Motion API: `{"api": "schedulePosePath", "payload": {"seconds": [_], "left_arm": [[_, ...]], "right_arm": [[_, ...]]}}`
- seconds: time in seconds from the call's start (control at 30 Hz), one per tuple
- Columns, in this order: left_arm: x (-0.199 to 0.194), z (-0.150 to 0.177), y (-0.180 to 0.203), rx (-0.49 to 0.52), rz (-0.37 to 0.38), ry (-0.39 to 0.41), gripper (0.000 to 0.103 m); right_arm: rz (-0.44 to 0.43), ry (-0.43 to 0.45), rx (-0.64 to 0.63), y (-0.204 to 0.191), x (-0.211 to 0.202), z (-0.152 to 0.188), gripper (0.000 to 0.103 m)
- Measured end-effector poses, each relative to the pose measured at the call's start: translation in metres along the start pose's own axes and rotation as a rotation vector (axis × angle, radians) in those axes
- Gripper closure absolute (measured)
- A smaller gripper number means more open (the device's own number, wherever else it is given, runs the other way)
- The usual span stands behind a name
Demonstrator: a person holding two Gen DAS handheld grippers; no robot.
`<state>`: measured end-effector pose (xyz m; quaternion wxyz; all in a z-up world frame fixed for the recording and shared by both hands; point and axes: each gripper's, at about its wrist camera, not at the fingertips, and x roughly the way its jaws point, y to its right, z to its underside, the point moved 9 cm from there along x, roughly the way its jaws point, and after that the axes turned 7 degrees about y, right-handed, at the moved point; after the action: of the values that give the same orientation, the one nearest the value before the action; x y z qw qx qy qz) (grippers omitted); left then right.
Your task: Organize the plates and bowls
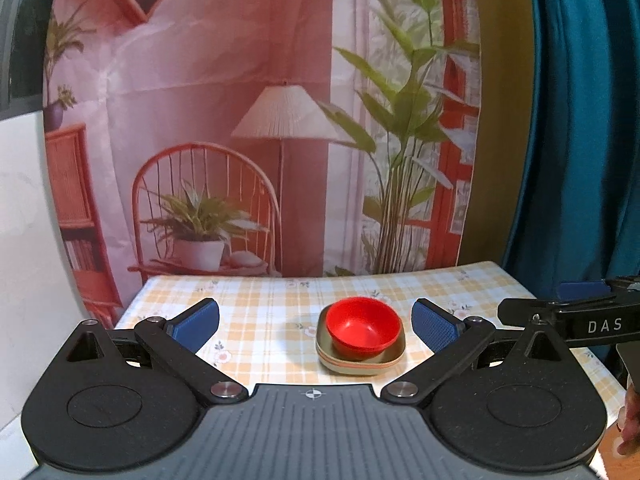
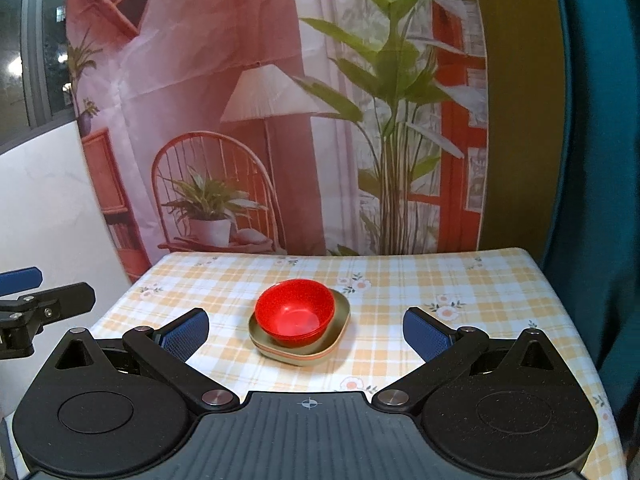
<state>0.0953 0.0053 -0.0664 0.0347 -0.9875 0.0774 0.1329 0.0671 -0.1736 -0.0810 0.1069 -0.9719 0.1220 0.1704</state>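
A red bowl (image 1: pixel 363 328) sits nested in the top of a small stack of rounded-square olive plates (image 1: pixel 362 362), near the middle of the surface (image 1: pixel 260 304), which is covered by a yellow checked cloth with small flowers. The bowl stands upright and leans slightly toward one side of the plate rim. The left tongs (image 1: pixel 316 326) are spread wide, blue pads (image 1: pixel 198 324) well apart, holding nothing, and hang above the near edge of the surface with the stack between and beyond the fingertips. The right tongs (image 2: pixel 306 328) are likewise spread and empty, with the stack lying between the pads but farther off. Each tool shows at the edge of the other's view. A printed backdrop (image 2: pixel 260 120) of a chair, lamp and plants hangs behind the surface
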Motion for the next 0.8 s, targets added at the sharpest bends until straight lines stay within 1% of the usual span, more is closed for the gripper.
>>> {"api": "schedulePosePath", "payload": {"seconds": [0.13, 0.8], "left_arm": [[-0.007, -0.006, 0.002, 0.032, -0.027, 0.020, 0.000], [-0.011, -0.010, -0.003, 0.010, -0.059, 0.019, 0.000]], "right_arm": [[0.000, 0.017, -0.010, -0.001, -0.009, -0.004, 0.000], [0.015, 0.040, -0.039, -0.001, -0.016, -0.012, 0.000]]}}
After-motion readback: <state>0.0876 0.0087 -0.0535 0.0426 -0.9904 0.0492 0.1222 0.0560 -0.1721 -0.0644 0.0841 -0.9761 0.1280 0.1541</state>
